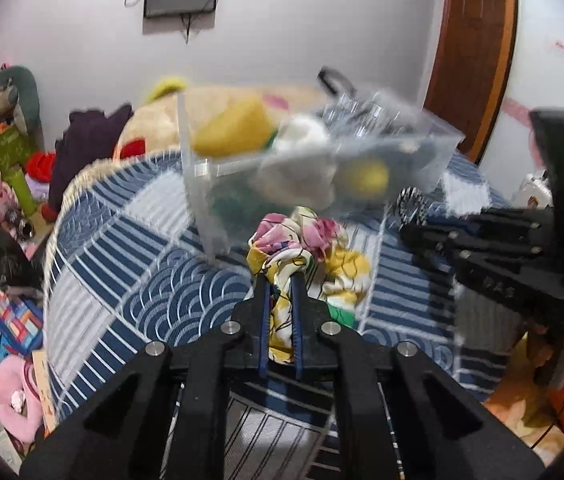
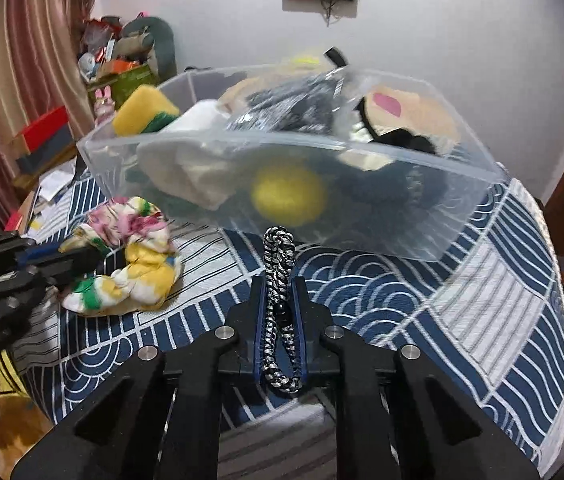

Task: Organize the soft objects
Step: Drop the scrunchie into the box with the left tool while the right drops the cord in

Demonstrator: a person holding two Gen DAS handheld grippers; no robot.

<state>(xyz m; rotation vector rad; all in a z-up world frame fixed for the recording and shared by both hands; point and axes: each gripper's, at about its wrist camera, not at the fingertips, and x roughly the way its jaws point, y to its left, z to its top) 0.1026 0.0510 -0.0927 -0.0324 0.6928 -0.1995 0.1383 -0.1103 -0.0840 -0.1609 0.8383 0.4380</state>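
1. Right now the left gripper (image 1: 280, 286) is closed on the floral cloth (image 1: 306, 256), its two blue-edged fingers pinching a strip of the fabric that runs back between them toward the camera.
2. Most of the floral cloth bunches up just beyond the fingertips, a crumpled heap of pink, yellow, white and green spilling a little to the right of the left gripper, with no clear long axis apart from the pinched strip.
3. From the right wrist view the floral cloth (image 2: 129, 256) lies on the bedspread (image 2: 462, 320), just beside the near-left corner of the clear plastic bin (image 2: 458, 216), with the left gripper (image 2: 93, 258) reaching into it from the left.
4. Meanwhile the right gripper (image 2: 279, 286) is closed on a black-and-white braided cord (image 2: 277, 280), which fills the narrow gap between its fingers.
5. That cord's long axis runs along the fingers: its loop end pokes out past the tips toward the bin, and its other end curls near the base of the jaws.
6. Inside the bin, blurred, sit a yellow ball (image 2: 288, 196), a yellow sponge (image 2: 145, 110), pale cloth and dark items.
7. Seen from the left wrist, the right gripper (image 1: 414, 218) holds the cord just short of the bin (image 1: 201, 184).
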